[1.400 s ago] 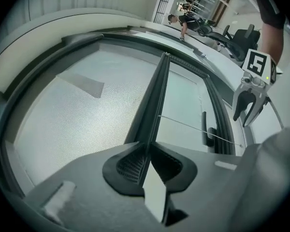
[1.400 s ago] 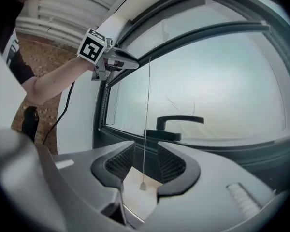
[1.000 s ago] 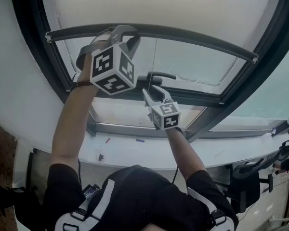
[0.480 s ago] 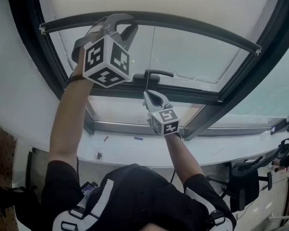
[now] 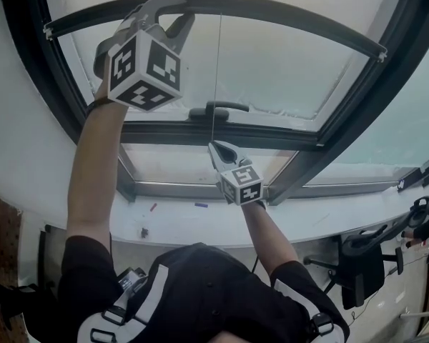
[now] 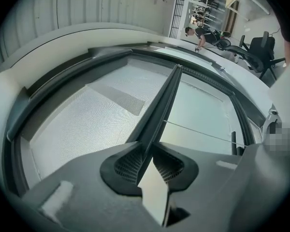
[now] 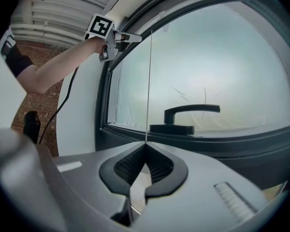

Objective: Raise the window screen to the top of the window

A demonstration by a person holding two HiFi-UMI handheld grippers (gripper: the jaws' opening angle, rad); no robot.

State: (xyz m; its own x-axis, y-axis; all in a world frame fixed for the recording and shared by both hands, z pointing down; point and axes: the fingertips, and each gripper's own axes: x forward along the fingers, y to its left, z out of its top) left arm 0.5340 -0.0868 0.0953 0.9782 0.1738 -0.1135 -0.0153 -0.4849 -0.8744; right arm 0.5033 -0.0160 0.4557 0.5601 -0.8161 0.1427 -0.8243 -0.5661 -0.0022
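1. Jaws of left gripper point(image 5: 163, 11) are opening, high at the left, with the bar point(image 5: 286, 11) between them and pads on it.
2. Screen point(image 6: 82, 124) is above the bar, with mesh showing below the window top.
3. Cord point(image 5: 216, 70) drops from the bar to right gripper point(image 5: 213, 147), whose jaws pinch it tight.
4. Step, I judge: mid-raise. The next move calls for a firmer hold, with bar lifted level and cord drawn.

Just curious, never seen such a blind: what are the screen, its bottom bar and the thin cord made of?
Screen: likely fine woven mesh, pale, matte; a tiny grid shows. Bar: probably dark painted metal or plastic, smooth and straight-edged. Cord: thin pale string or wire, taut; too thin to tell.
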